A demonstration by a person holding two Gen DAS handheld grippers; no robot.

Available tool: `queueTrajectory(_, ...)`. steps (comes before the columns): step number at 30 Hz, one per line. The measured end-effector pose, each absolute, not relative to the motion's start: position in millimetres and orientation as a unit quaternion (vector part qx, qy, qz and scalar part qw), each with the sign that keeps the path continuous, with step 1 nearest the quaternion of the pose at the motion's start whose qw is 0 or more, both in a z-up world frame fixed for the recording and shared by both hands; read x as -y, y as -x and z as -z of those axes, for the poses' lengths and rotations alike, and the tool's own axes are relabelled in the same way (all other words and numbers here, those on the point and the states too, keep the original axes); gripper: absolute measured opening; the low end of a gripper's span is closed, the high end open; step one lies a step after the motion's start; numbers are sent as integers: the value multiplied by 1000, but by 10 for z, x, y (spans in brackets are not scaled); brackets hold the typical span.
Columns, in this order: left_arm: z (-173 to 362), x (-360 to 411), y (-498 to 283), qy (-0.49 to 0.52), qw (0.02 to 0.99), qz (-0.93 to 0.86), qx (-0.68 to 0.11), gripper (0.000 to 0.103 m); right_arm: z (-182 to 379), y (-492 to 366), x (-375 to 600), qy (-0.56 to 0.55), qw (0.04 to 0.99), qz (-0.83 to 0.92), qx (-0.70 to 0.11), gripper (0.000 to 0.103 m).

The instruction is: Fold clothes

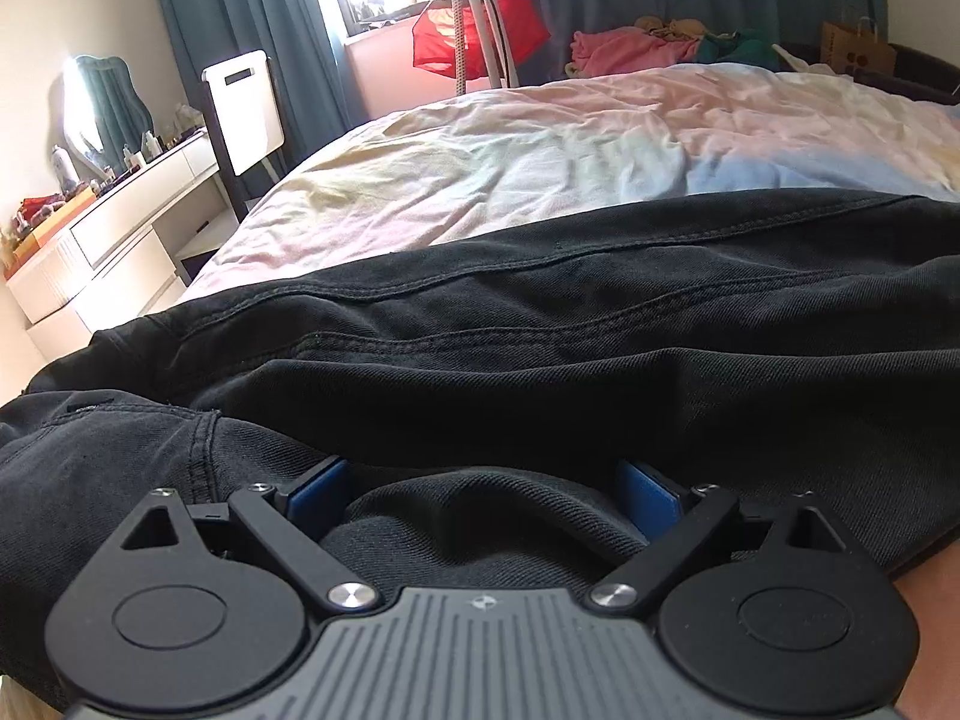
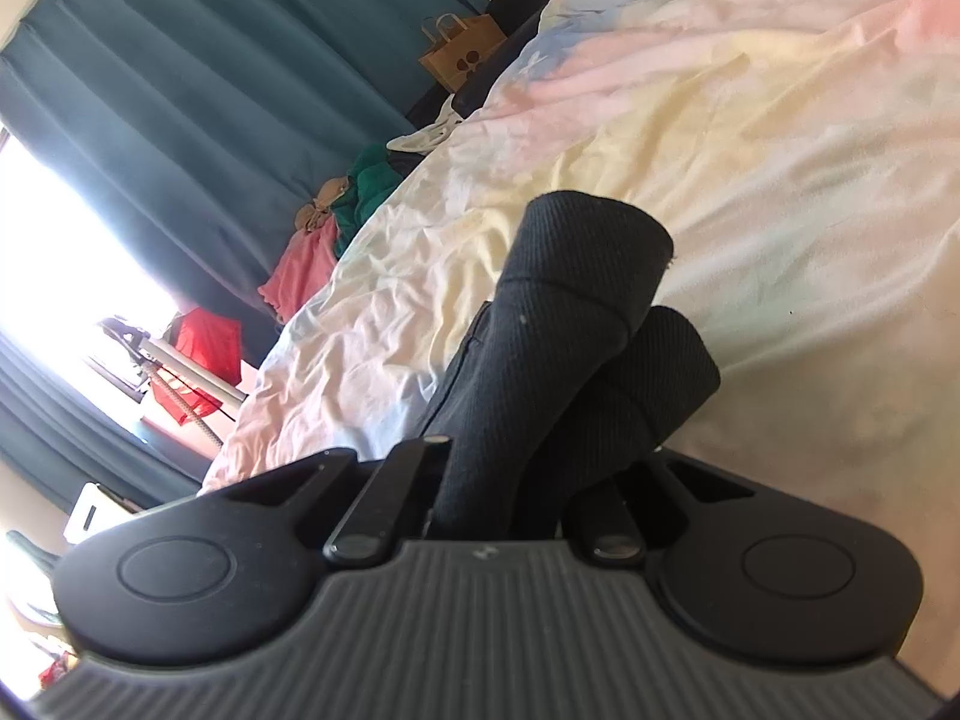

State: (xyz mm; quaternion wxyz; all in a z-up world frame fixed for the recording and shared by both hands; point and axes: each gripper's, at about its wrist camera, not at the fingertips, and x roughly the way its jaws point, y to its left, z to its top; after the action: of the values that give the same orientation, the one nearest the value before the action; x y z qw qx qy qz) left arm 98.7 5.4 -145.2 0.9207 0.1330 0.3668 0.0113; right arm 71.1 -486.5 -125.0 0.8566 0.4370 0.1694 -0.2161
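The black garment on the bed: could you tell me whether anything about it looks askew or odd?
The black garment lies rumpled, not flat. The open left gripper has its fingers pushed under a fold, and the right gripper pinches two ribbed cuffs bunched together.

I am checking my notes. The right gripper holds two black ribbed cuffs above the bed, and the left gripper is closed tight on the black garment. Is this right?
Not quite. The left gripper is open: the left wrist view shows its blue pads wide apart, with the black garment lying between them. The rest stands: the right gripper holds the ribbed cuffs above the bed.
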Motion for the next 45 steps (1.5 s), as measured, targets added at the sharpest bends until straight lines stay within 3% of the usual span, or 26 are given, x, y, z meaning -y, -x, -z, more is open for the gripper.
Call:
queueTrajectory(8, 1177, -165, -951, -108, 930, 9, -351, 96, 538, -919, 4249, -294, 919, 224, -136, 10)
queueTrajectory(18, 235, -778, -636, -11, 964, -25, -264, 96, -171, -1102, 2322, -12, 991, 118, -63, 10)
queueTrajectory(24, -96, -1166, -472, 27, 970, -47, -238, 96, 295, -1060, 967, 144, 987, 8, -64, 10)
queueTrajectory(30, -104, -1358, -328, 34, 967, -58, -247, 96, 1217, -994, 283, 203, 959, -96, -174, 11)
queueTrajectory(40, -82, -1380, -314, 51, 967, -55, -242, 96, 1138, -947, -126, 222, 956, -118, -150, 11)
queueTrajectory(45, -4, -1357, -373, 58, 966, -49, -245, 96, 1245, -1010, -88, 198, 953, -140, -181, 19)
